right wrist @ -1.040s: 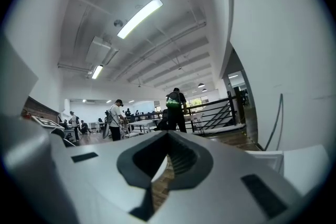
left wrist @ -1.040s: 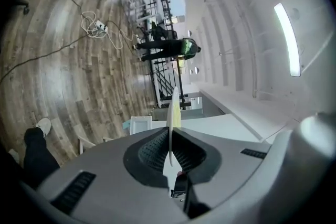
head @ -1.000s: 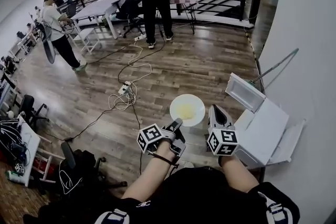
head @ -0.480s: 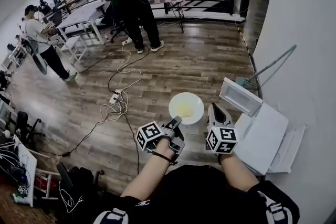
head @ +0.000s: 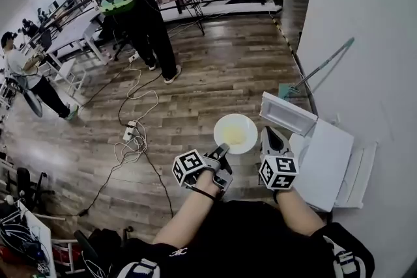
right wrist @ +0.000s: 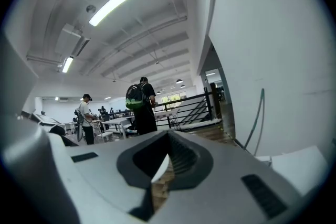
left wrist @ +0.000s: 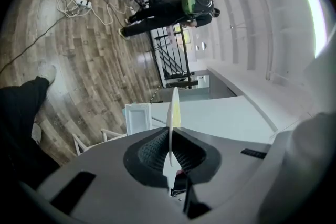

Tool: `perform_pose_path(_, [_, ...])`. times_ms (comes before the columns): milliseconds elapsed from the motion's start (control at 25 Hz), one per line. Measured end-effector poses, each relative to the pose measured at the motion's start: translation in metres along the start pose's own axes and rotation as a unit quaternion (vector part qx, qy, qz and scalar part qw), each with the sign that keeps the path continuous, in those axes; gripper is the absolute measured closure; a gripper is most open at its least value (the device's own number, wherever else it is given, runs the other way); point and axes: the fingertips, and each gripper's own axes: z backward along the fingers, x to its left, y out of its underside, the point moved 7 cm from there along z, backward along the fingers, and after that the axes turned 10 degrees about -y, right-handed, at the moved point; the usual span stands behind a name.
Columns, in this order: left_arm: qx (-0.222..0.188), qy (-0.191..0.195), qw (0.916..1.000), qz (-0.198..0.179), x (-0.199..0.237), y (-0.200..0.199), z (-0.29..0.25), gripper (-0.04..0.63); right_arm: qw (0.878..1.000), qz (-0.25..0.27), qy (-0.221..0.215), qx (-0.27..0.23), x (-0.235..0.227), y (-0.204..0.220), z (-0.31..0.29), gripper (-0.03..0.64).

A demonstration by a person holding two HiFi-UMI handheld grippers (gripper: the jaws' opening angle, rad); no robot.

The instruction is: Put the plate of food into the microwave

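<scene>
Open office, wood floor (head: 215, 75). Microwave (head: 329, 166) is sitting by the right wall, door (head: 288, 112) hanging open. Plate of food (head: 235, 133) is hovering just left of the door. Left gripper (head: 221, 152) is pinching its near rim, right gripper (head: 268, 133) its right rim. Cables (head: 133, 133) are trailing behind, and a person with a backpack (head: 133, 3) is standing there.
</scene>
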Motion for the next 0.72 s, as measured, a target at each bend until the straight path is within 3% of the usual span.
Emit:
perform_pose_path(160, [0.029, -0.001, 0.9995, -0.016, -0.010, -0.024, -0.042, 0.583, 0.999, -0.004, 0.037, -0.010, -0.024, -0.001, -0.025, 0.609])
perform_pose_path(400, [0.109, 0.004, 0.9926, -0.054, -0.040, -0.065, -0.147, 0.583, 0.993, -0.012, 0.116, -0.028, -0.083, -0.004, -0.079, 0.609])
perform_pose_path(520, [0.171, 0.015, 0.9813, -0.087, -0.068, -0.074, -0.222, 0.582, 0.984, -0.024, 0.175, -0.039, -0.130, -0.003, -0.100, 0.610])
perform_pose_path(720, [0.259, 0.046, 0.9516, -0.159, -0.119, -0.083, -0.300, 0.583, 0.957, -0.044, 0.278, -0.068, -0.171, -0.009, -0.117, 0.610])
